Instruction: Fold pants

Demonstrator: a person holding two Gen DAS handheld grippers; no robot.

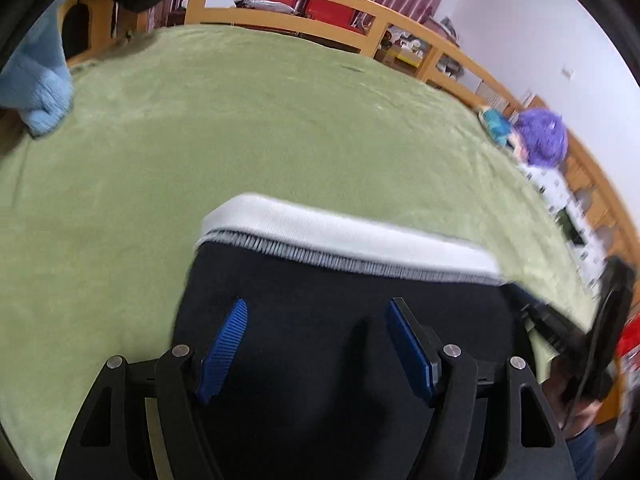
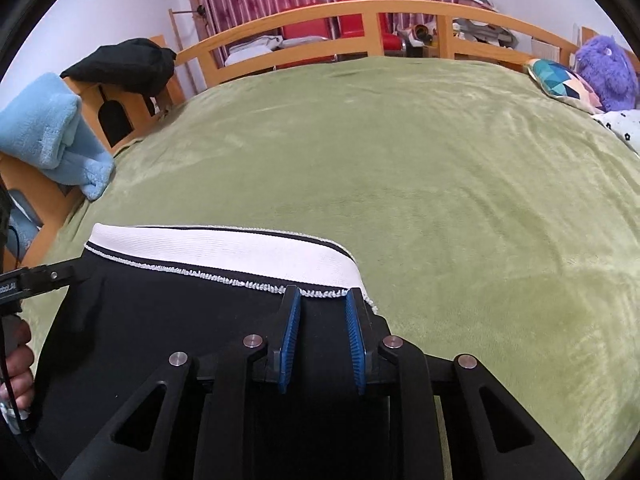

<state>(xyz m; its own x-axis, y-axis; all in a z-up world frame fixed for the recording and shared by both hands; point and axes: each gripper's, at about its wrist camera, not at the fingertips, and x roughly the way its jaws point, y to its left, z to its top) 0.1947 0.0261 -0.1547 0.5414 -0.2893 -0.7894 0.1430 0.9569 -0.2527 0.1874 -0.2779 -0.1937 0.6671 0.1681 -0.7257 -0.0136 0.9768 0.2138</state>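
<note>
Black pants with a white waistband lie on the green bed cover. My left gripper is open, its blue fingers spread wide just above the black cloth below the waistband. In the right wrist view the pants lie at lower left, the waistband across them. My right gripper is open with a narrow gap, its fingertips at the waistband's right end near the pants' edge. The left gripper shows at the left edge of the right wrist view, by the pants' left side.
A light blue towel and a black garment lie on the wooden bed frame at the left. A patterned pillow and a purple plush toy lie at the far right. Red chairs and curtains stand behind.
</note>
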